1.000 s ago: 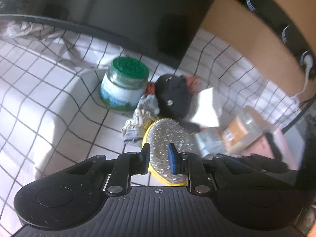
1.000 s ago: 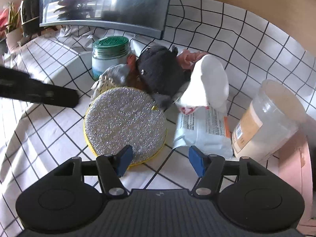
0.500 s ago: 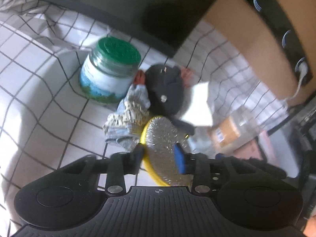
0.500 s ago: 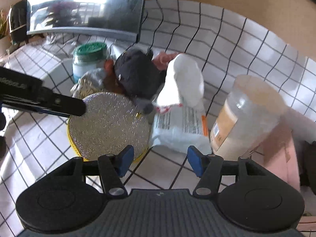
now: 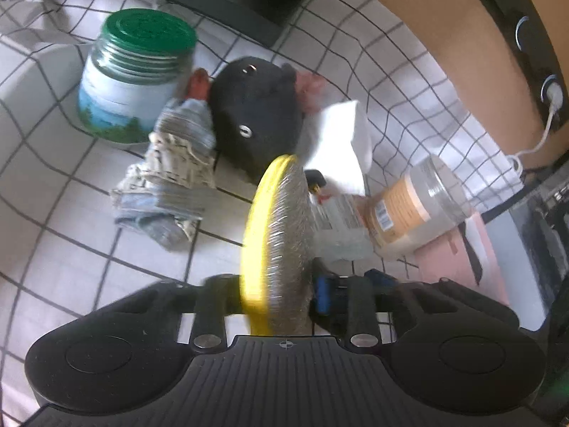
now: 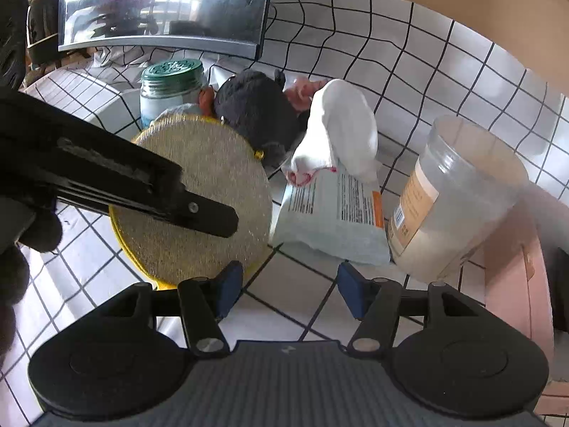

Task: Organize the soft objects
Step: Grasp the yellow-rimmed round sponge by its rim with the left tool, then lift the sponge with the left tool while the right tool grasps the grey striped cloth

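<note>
My left gripper [image 5: 279, 293] is shut on a round sponge [image 5: 281, 235] with a yellow body and a silver glitter face, holding it on edge above the cloth; it also shows in the right wrist view [image 6: 199, 195], with the left gripper's finger [image 6: 199, 213] across it. Behind it lie a dark plush toy [image 5: 256, 121], a folded grey cloth [image 5: 174, 185], a white sock [image 6: 341, 128] and a pink soft item [image 6: 302, 89]. My right gripper [image 6: 290, 288] is open and empty, low over the cloth in front of a wipes pack [image 6: 330, 213].
A green-lidded glass jar [image 5: 135, 71] stands at the back left. A clear plastic jar [image 6: 458, 195] leans at the right beside a pink box [image 6: 515, 277]. A checked cloth [image 6: 409, 71] covers the surface and a monitor [image 6: 163, 3] stands behind.
My left gripper closed on the sponge and lifted it from flat to on edge. My right gripper stayed open and drifted slightly right.
</note>
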Demonstrator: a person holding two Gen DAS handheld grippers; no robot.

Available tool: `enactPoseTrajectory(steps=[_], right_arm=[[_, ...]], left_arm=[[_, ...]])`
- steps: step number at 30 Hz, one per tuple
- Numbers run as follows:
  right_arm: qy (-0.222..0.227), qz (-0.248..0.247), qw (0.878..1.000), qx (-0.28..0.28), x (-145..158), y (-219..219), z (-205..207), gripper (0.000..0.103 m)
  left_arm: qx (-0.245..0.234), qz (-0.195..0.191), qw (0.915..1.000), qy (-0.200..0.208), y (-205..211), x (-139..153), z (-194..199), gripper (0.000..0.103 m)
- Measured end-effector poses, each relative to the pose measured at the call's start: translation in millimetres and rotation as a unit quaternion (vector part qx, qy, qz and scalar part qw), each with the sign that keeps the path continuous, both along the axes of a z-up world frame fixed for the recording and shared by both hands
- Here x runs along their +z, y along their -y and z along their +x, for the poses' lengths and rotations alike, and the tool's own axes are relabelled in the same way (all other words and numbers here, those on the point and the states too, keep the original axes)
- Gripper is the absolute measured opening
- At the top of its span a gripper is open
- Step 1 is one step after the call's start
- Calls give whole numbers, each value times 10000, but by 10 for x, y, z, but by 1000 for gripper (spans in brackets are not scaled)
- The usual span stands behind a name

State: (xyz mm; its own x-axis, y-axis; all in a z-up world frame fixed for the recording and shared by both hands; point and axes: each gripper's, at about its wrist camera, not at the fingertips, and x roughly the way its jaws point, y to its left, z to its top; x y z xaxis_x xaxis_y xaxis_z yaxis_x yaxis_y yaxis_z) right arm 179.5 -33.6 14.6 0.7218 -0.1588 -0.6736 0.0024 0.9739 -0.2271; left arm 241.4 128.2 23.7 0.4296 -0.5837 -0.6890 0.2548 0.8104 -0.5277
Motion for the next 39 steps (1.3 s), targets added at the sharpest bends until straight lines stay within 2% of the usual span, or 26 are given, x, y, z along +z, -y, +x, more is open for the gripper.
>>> enactPoseTrajectory(steps=[2, 5, 7, 10, 12, 15, 18, 22, 27, 29, 31, 32, 33, 35, 39], right_arm=[[4, -4, 10000, 19, 0, 6, -26, 61], [83, 133, 9999, 40, 64, 33, -86, 61], [181, 171, 9997, 59, 129, 44, -118, 64], [352, 167, 9992, 59, 227, 43, -133, 75], [377, 165, 9991, 133, 277, 10, -92, 75], [337, 276, 9985, 320, 328, -96, 33, 76], [328, 355, 9973, 548, 338, -280, 197, 77], [338, 239, 9955, 853, 279, -605, 450, 79], [207, 98, 9949, 987, 110, -917, 871, 79], [119, 24, 9955, 941, 45, -970, 1018, 70], [10, -90, 9965, 828, 17, -963, 1104, 29], [-23, -56, 9970, 772, 46, -927, 1109, 24], [-56, 114, 9969, 778, 116, -875, 1078, 11], [-38, 285, 9964, 801, 290, -786, 966, 9], [389, 351, 9949, 861, 847, -632, 651, 8]], left_arm=[[35, -54, 10000, -19, 15, 11, -36, 18], [136, -105, 9998, -91, -23, 60, -103, 18], [253, -112, 9996, 91, -95, 127, -184, 18], [487, -274, 9980, 303, -310, 256, -318, 17], [702, -227, 9961, 478, -502, 368, -420, 17], [1098, -81, 9915, 688, -847, 495, -554, 17], [1614, 74, 9835, 812, -1237, 574, -667, 17], [2137, 207, 9734, 801, -1662, 604, -762, 17], [2238, 339, 9714, 718, -1830, 567, -797, 17], [2170, 377, 9729, 704, -1864, 542, -766, 17], [2107, 438, 9741, 699, -1870, 533, -705, 17], [2063, 447, 9748, 723, -1869, 532, -674, 17], [2007, 445, 9757, 758, -1886, 538, -655, 17], [1870, 451, 9776, 856, -1872, 579, -574, 17], [1597, 381, 9790, 1206, -1730, 787, -244, 17]])
